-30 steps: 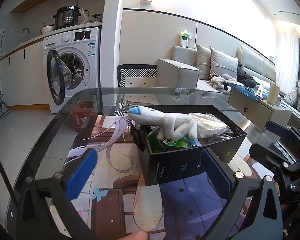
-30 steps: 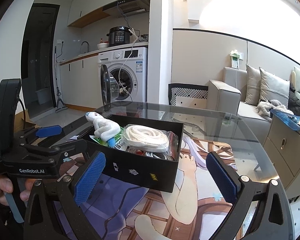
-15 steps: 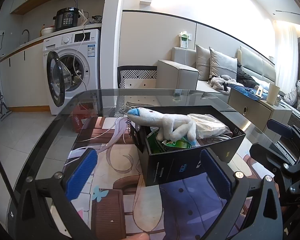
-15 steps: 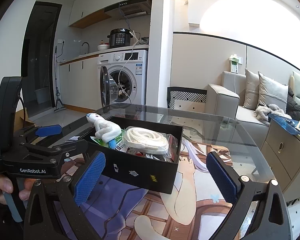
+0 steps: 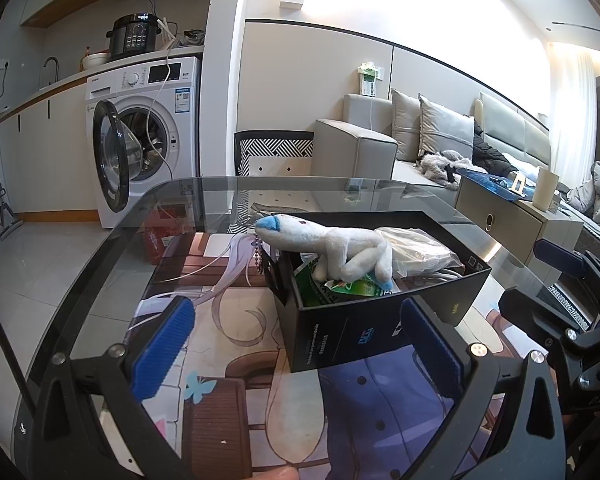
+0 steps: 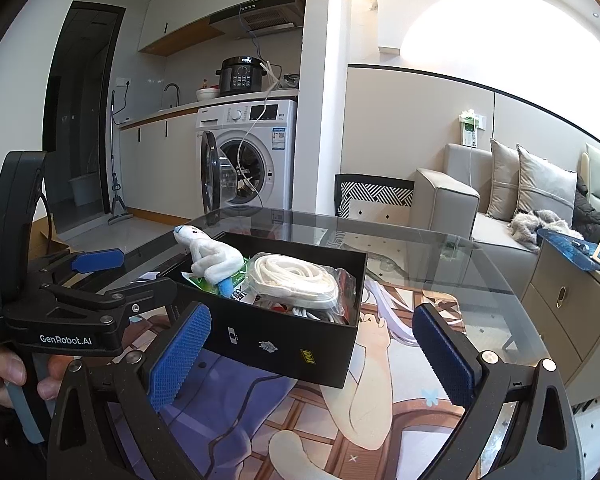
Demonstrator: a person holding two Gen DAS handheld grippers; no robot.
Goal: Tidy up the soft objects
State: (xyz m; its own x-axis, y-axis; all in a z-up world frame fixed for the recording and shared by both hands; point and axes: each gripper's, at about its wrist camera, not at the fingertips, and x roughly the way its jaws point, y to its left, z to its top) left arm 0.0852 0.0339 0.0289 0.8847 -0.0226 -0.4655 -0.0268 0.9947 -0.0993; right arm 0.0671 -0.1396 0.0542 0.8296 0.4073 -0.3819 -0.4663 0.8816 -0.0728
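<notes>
Toys and soft things sit in the black box (image 5: 380,320) on the glass table (image 5: 112,248). The white plush (image 5: 340,248) lies on top at one end of the box, and its blue nose pokes out over the rim. Under it is a green packet (image 5: 352,286). Next to the plush is a clear bag (image 6: 296,280) with a white rope rolled up inside, and it lies in the box too. Some white cords peek out under the bag, but what they are is hard to tell. The left gripper (image 5: 300,344) has its fingers wide apart and holds nothing. The right gripper (image 6: 308,356) is the same, fingers wide apart, nothing between them. Both grippers hang just in front of the box, one on each side, and neither touches it. On the table around the box there is only the picture mat (image 6: 380,408); no loose soft thing shows there. So the job looks almost done or done, since the soft things seen here are in the box. What may be left is to push the plush down so its head does not stick out.
</notes>
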